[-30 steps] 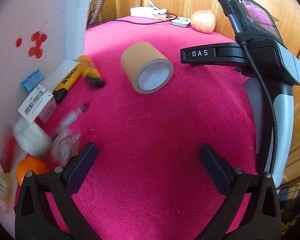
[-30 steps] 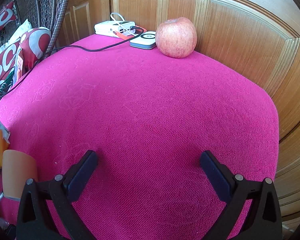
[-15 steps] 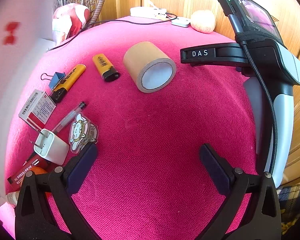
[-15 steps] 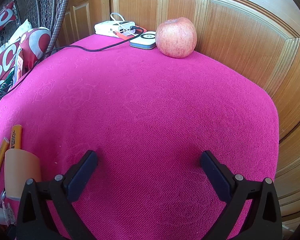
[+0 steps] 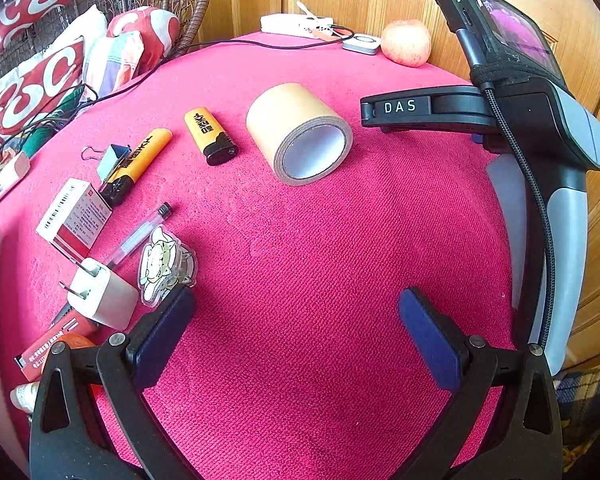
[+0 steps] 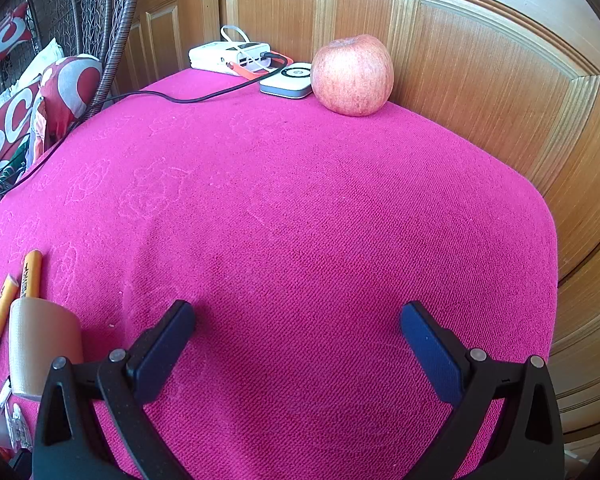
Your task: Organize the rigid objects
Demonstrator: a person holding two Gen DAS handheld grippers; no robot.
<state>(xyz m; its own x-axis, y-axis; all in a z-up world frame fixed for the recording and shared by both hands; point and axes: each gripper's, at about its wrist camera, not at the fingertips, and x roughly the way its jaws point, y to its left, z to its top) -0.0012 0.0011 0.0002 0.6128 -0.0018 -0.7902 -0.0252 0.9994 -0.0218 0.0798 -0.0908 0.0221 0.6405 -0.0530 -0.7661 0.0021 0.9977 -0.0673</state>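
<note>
Tape roll (image 5: pixel 300 132), brown, is lying on its side near the middle of the pink cloth (image 5: pixel 320 260), its hollow core facing toward my left tongs (image 5: pixel 294 322). Just to its left a short yellow lighter (image 5: pixel 210 136) is lying, apart from the roll, and further left a longer yellow lighter (image 5: pixel 136 164) is resting against a blue binder clip (image 5: pixel 110 160). Nearer my left tongs, a red-and-white box (image 5: pixel 74 218), a clear pen (image 5: pixel 140 234), a cartoon badge (image 5: pixel 166 266) and a white plug (image 5: pixel 102 296) are crowding the cloth's left edge; the badge is sitting just beside my left finger (image 5: pixel 160 332).

I am holding my left tongs wide apart, gripping nothing, over bare cloth in front of the roll. I am holding my right tongs (image 6: pixel 296 344) equally wide, also gripping nothing; from that side the roll (image 6: pixel 44 344) is showing at the left edge, beside the two lighters.

At the far edge, against the wooden panelling (image 6: pixel 480 80), an apple (image 6: pixel 352 74) is sitting beside a small white-and-grey device (image 6: pixel 288 80), and a white power bank (image 6: pixel 228 56) is lying further left with a black cable (image 6: pixel 140 98) trailing off the cloth.
</note>
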